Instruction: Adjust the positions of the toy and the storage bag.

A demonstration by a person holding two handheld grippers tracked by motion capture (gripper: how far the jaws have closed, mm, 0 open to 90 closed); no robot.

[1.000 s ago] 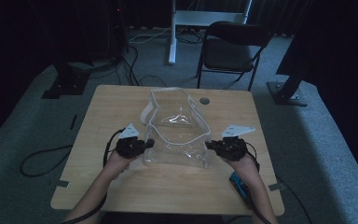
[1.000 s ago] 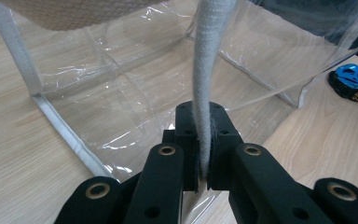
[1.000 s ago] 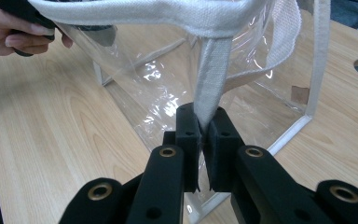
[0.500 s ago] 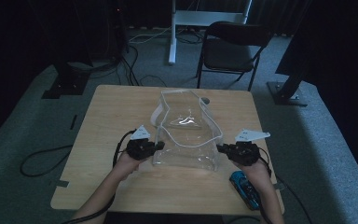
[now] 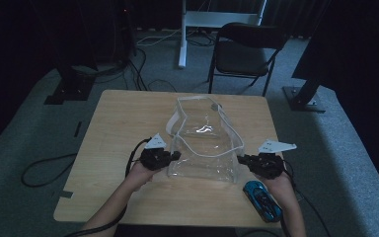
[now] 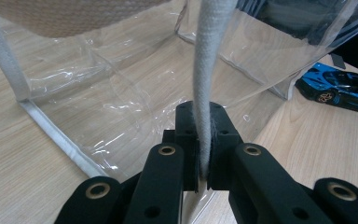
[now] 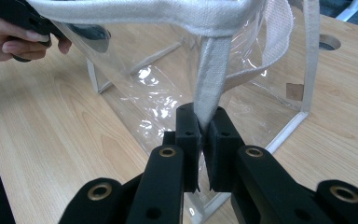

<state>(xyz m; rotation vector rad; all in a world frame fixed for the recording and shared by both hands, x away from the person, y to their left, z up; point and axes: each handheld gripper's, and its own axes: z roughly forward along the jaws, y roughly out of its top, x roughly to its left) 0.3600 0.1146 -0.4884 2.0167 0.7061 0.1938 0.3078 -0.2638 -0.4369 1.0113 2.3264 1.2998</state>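
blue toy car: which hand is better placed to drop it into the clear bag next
Probably the right. The blue toy car lies on the table beside the right gripper, across the clear bag from the left gripper. Both are clamped on the bag's white trim, so the right must release first.

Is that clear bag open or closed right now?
Open: the clear bag has its mouth spread wide, with the left gripper and right gripper clamped on opposite edges.
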